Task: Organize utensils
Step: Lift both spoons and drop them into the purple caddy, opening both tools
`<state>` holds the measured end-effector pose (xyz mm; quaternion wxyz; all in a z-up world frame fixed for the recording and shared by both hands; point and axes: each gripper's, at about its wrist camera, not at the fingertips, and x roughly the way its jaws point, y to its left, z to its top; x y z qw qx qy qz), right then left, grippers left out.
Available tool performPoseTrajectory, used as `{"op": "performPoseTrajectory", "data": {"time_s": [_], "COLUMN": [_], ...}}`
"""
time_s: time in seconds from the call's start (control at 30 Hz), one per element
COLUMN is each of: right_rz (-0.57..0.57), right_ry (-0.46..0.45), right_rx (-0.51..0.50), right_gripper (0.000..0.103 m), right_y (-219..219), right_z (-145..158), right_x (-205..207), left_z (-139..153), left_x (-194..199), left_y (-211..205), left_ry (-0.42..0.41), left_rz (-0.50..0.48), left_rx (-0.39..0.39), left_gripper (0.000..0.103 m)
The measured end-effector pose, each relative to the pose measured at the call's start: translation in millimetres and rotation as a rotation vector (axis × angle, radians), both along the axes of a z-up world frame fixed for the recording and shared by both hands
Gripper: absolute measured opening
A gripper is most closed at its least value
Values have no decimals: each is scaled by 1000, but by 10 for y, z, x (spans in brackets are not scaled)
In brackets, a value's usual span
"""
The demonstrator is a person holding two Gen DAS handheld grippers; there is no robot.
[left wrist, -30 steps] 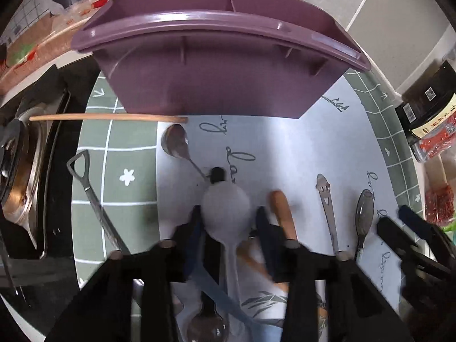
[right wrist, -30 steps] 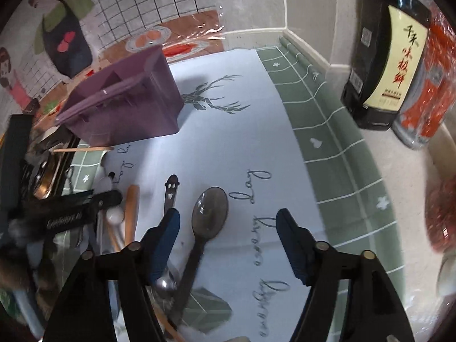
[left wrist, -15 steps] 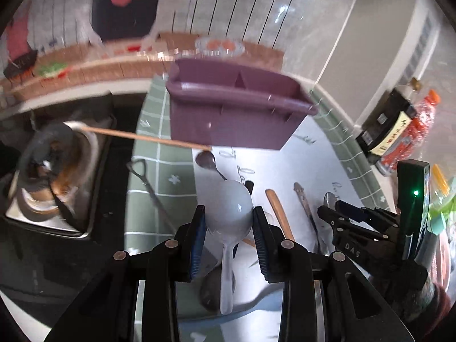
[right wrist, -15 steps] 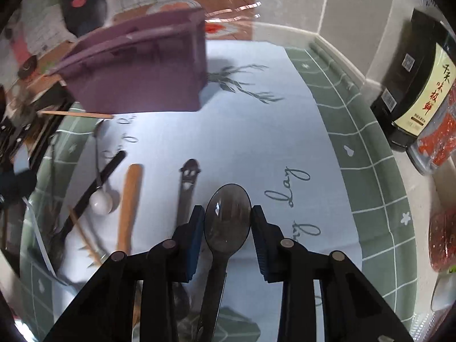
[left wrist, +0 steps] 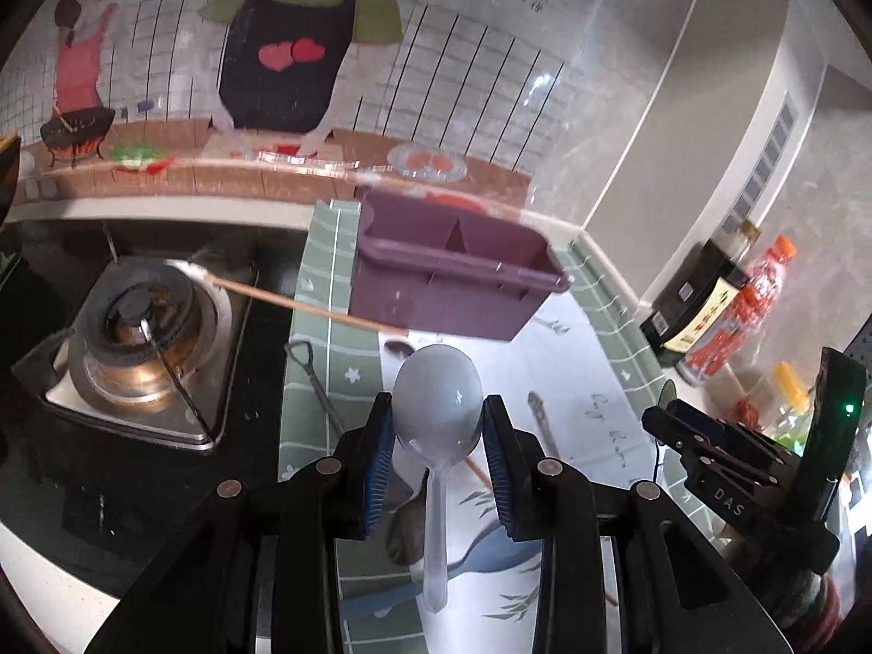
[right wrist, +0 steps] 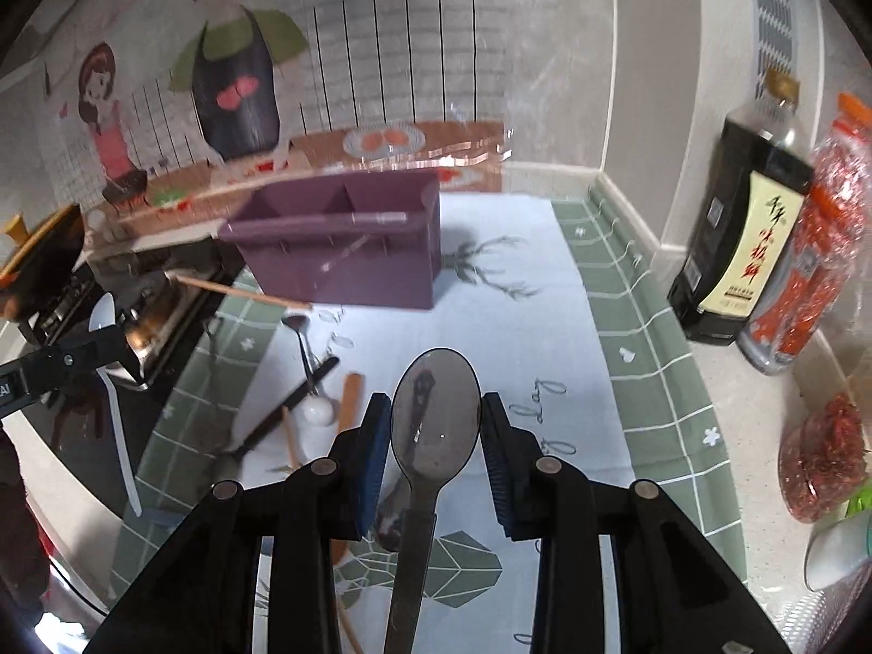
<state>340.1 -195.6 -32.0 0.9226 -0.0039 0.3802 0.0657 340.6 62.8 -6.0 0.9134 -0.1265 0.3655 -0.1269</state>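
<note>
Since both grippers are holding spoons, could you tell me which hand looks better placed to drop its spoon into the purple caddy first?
Probably left: the left gripper, gripping the white spoon, faces the purple caddy almost straight ahead.

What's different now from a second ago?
The right hand-held gripper closed on the dark spoon and lifted it off the mat. The left hand-held gripper raised its white spoon. The purple caddy, chopstick and other utensils stayed put.
</note>
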Motion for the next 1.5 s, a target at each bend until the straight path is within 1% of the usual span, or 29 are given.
{"op": "performPoseTrajectory", "data": {"time_s": [0.07,0.13,0.2,0.27,0.3,0.33,0.4,0.43,0.47,0.5,0.57,0.67,0.77,0.9,1.0,1.1,1.2,1.3,1.43,1.47,1.5], "right_rz": [-7,-6,9,26,31,38,34,30,28,25,25,43,55,40,32,29,29,45,62,70,77], "right_ry": [-46,-92,-176,-262,-287,-329,-397,-424,-438,-449,-467,-468,-436,-388,-351,-294,-253,-198,-162,-148,-135], "right_rx": [21,31,20,3,1,1,6,16,33,52,65,67,77,98,106,97,90,87,56,49,45], "right_gripper": [30,30,30,30,30,30,31,31,31,31,31,31,31,31,31,31,31,31,32,33,37], "right_y": [-3,-3,33,71,91,107,116,115,108,101,147,238,317,349,362,412,425,430,420,423,417], "right_z": [162,344,659,996,1107,1295,1569,1690,1771,1828,1861,1762,1507,1184,913,604,362,192,95,80,70], "right_x": [-53,-69,-39,46,84,174,367,499,628,749,976,1237,1530,1837,2038,2237,2283,2272,2168,2141,2114], "left_z": [107,327,593,970,1103,1281,1522,1613,1659,1676,1621,1438,1111,760,576,375,182,15,-140,-161,-169], "left_x": [-7,16,72,186,242,311,430,519,621,716,962,1243,1586,1843,1957,2054,2100,2130,2189,2197,2199], "left_y": [12,35,55,77,90,96,84,71,56,56,36,-4,-48,-90,-158,-231,-237,-230,-182,-171,-160], "left_ry": [-24,-67,-124,-204,-232,-274,-343,-375,-387,-389,-388,-387,-337,-289,-286,-255,-212,-155,-84,-70,-61], "left_rz": [-3,-11,-23,-40,-39,-36,-22,-11,-5,1,20,44,60,93,103,98,110,119,119,120,117], "left_rx": [-11,-39,-57,-68,-73,-72,-55,-46,-42,-46,-51,-42,-48,-62,-27,10,16,33,23,15,4], "left_gripper": [33,33,33,33,33,33,33,33,33,33,33,33,33,33,33,33,33,34,35,36,37]}}
